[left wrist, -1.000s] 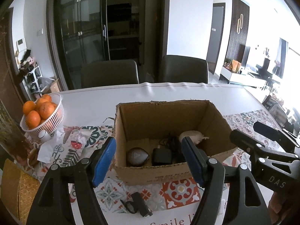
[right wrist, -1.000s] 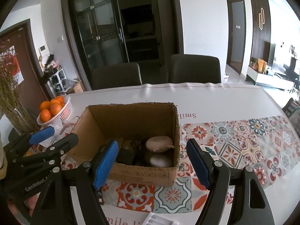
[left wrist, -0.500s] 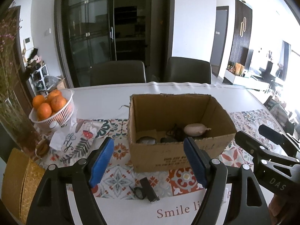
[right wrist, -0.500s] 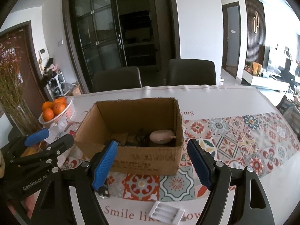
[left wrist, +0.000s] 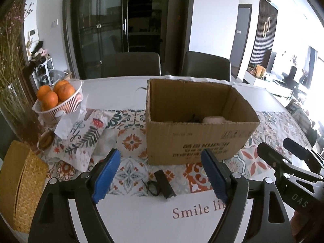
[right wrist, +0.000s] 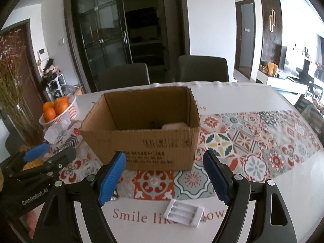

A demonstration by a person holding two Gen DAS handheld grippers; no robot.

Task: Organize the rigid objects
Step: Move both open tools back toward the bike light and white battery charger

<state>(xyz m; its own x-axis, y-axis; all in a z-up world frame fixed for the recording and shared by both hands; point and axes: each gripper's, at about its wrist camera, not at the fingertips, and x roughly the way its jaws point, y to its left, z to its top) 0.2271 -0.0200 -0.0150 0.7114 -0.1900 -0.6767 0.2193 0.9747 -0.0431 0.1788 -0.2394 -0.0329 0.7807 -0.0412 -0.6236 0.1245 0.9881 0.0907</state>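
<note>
An open cardboard box (left wrist: 200,139) (right wrist: 145,143) stands on the patterned table runner; a pale rounded object (left wrist: 213,119) (right wrist: 175,126) and a dark cable show just above its near wall. A small black device with a cord (left wrist: 163,184) lies on the table in front of the box, between the blue pads of my left gripper (left wrist: 160,174), whose jaws are opening and touch nothing. A white battery holder (right wrist: 184,209) lies near the table's front edge, below my right gripper (right wrist: 164,175), whose jaws are also opening, with nothing held.
A white basket of oranges (left wrist: 58,99) (right wrist: 58,109) stands at the left beside a floral cloth (left wrist: 81,135) and a vase of dried flowers (left wrist: 12,93). A woven box (left wrist: 20,184) sits at the near left. Two dark chairs (right wrist: 162,73) stand behind the table.
Both grippers have pulled back from the box and sunk a little, their jaws spreading wider. The box's inside is now mostly hidden; the black device and the battery holder have come into view.
</note>
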